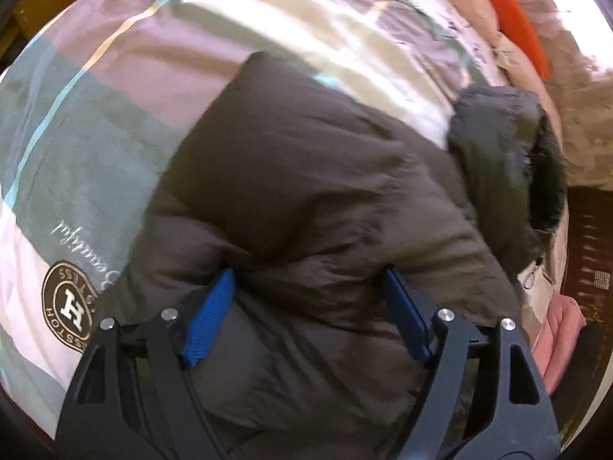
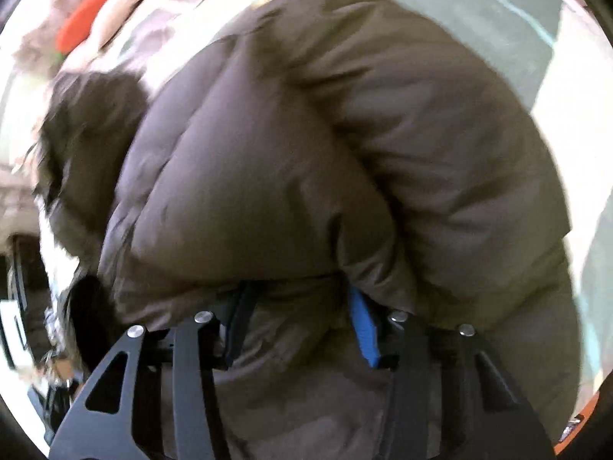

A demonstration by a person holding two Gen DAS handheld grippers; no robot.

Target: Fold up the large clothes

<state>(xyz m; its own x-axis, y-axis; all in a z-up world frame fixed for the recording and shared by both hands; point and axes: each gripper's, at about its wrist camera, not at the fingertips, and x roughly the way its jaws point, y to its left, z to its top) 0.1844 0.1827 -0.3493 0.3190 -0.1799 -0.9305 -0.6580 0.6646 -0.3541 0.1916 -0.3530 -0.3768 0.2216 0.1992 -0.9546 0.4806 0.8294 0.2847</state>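
Fingers of left gripper (image 1: 306, 280) and right gripper (image 2: 299, 291) apart, tips sunk into puffy brown jacket (image 1: 306, 176) on striped bedspread (image 1: 95, 122).

Puffer jacket (image 1: 306, 176) on striped bed (image 1: 95, 122)

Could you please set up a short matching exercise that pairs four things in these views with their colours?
Things:
1. jacket
2. carrot toy
3. pads
4. folded cloth

Colours:
A. blue
B. pink
C. dark brown
D. orange

Pairs: 1-C, 2-D, 3-A, 4-B
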